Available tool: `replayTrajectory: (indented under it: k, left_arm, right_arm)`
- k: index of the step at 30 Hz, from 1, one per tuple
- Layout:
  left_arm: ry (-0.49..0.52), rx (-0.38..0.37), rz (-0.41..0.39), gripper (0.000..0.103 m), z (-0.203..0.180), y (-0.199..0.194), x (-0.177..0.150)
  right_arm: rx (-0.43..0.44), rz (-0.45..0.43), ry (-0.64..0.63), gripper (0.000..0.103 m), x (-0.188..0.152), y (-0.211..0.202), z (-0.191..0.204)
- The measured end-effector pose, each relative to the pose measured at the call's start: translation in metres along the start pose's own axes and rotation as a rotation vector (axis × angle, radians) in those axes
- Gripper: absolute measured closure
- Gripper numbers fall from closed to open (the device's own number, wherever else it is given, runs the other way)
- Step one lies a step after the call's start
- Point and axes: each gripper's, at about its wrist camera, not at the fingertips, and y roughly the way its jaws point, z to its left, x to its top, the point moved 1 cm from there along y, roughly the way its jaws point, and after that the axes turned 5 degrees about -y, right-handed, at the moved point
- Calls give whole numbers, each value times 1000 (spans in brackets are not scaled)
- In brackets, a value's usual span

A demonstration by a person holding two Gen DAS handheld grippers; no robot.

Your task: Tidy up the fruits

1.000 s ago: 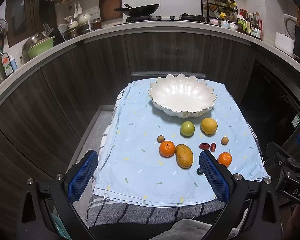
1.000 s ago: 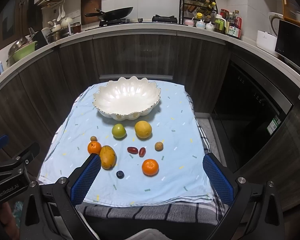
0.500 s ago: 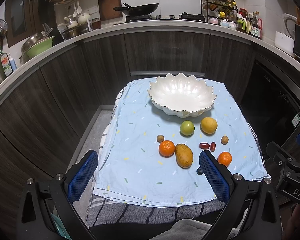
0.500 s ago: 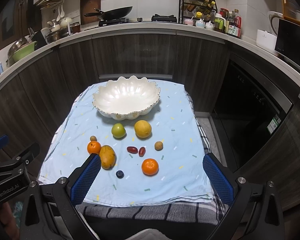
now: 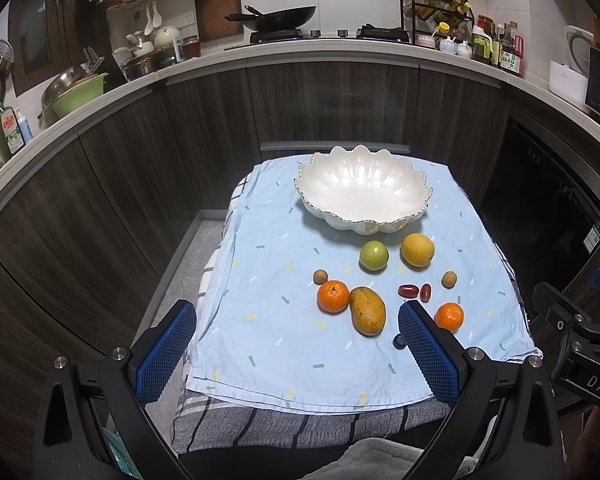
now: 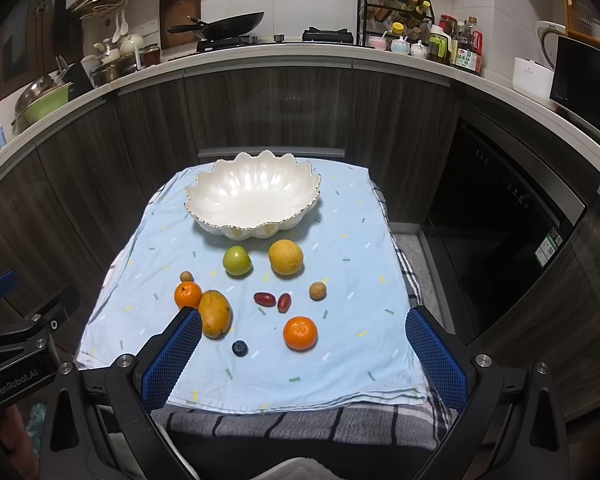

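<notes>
Two hand-held grippers sit at the near edge of my desk, both spread wide with nothing between the pads: the left hand-held gripper (image 5: 296,346) and the right hand-held gripper (image 6: 304,354). On the blue cloth (image 6: 340,248) the white scalloped bowl (image 6: 252,196) stands at the far end. Nearer me lie a green fruit (image 6: 237,260), a yellow citrus (image 6: 285,257), a mango (image 6: 215,313) touching one tangerine (image 6: 187,295), another tangerine (image 6: 300,333), and a blueberry (image 6: 239,348).

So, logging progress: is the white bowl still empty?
Empty: the white bowl shows only bare glaze; the fruit all lies on the cloth.
</notes>
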Motion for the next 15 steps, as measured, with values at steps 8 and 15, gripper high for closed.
replayTrajectory:
  k: [8,15]
  left_arm:
    - [4,-1,4,0,-2,2,-1]
    - [5,0,5,0,-2,3,-1]
  right_arm:
    - [1,1,0,0,0,0,0]
    - [1,2,2,0,0,0,0]
